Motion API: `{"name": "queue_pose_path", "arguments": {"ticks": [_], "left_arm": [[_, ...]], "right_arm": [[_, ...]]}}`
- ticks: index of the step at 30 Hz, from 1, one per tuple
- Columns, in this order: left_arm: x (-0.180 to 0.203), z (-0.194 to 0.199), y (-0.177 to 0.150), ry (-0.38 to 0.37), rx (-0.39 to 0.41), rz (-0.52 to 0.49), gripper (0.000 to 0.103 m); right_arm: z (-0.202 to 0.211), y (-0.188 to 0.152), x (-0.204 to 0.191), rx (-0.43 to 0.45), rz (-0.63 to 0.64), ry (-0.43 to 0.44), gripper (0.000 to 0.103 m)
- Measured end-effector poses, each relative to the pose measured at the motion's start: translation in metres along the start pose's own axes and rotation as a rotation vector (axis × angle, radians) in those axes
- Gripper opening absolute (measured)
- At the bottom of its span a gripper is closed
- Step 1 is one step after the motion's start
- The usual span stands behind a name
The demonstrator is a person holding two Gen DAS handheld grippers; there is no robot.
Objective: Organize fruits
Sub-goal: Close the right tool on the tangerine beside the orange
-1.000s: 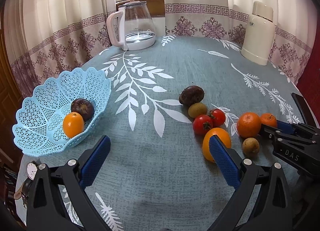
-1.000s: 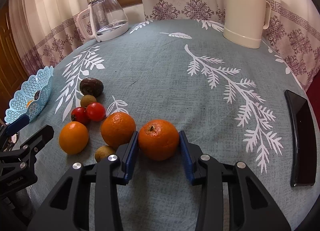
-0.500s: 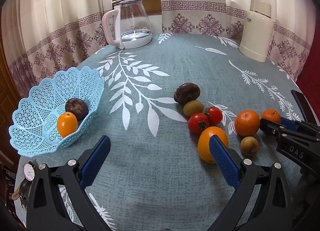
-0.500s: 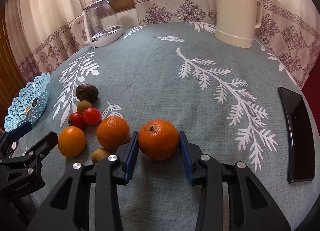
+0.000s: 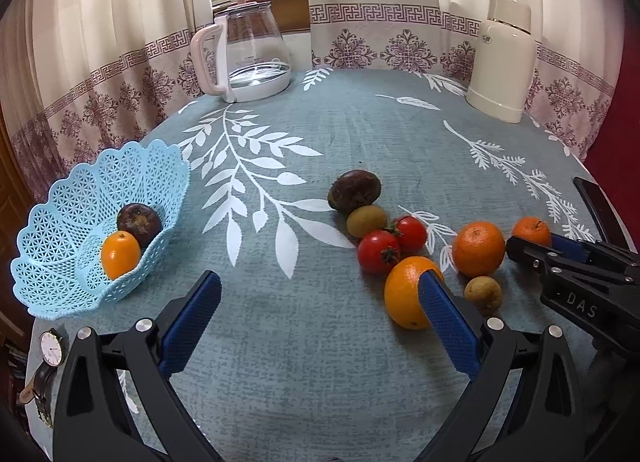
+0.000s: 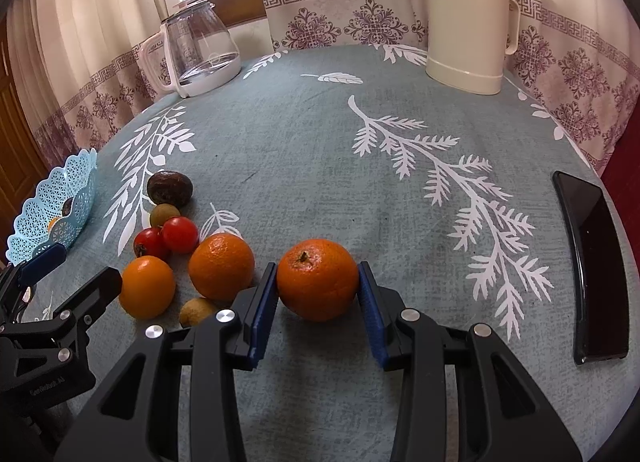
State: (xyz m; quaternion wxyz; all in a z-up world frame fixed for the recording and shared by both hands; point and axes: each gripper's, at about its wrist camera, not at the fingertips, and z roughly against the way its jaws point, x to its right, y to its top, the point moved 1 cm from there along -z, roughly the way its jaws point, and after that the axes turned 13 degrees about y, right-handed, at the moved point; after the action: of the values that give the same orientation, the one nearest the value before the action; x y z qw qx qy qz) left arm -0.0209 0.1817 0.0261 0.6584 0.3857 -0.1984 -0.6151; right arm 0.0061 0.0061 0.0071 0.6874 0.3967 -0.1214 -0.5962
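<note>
Between the earlier right wrist frames and this one, the mandarin (image 6: 317,280) keeps its place between the blue pads while the table drops a little lower in the view, which suggests the right gripper (image 6: 318,288) is lifting slightly; the pile at its left has not shifted. That mandarin sits squarely between the pads (image 6: 264,302), stem up, both pads pressed against its flanks, so the right tongs are pinching it. Whether it is clear of the tablecloth (image 6: 320,150) I cannot tell. It is round, with no long axis to mind.

Just left of it lie a larger orange (image 6: 221,267), a smooth orange fruit (image 6: 147,287), a small brown fruit (image 6: 198,312), two cherry tomatoes (image 6: 166,239), a greenish kiwi-like fruit (image 6: 163,215) and a dark passion fruit (image 6: 169,189).

What the coming move turns on is direction: the blue lattice basket (image 5: 60,222) stands well apart, at the far left of the table, beyond the whole pile and beyond the left gripper (image 5: 316,322). It already holds a dark fruit (image 5: 139,220) and a small orange one (image 5: 120,255). So the carry likely runs leftward over the pile. The left tongs hang spread and empty above bare cloth, and they are the nearer to the basket; the right must cross in front of them.
</note>
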Motion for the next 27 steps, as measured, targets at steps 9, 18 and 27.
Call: {"name": "queue_pose_path", "arguments": {"ticks": [9, 18, 27], "left_arm": [[0.009, -0.001, 0.001, -0.059, -0.009, -0.011, 0.100], [0.019, -0.003, -0.002, -0.135, -0.034, -0.034, 0.099], [0.028, -0.005, -0.005, -0.255, -0.088, -0.040, 0.084]], "right_arm": [[-0.001, 0.000, 0.001, -0.006, -0.006, 0.003, 0.040], [-0.001, 0.000, 0.001, -0.006, -0.006, 0.003, 0.040], [-0.001, 0.000, 0.001, -0.007, -0.006, 0.004, 0.040]]}}
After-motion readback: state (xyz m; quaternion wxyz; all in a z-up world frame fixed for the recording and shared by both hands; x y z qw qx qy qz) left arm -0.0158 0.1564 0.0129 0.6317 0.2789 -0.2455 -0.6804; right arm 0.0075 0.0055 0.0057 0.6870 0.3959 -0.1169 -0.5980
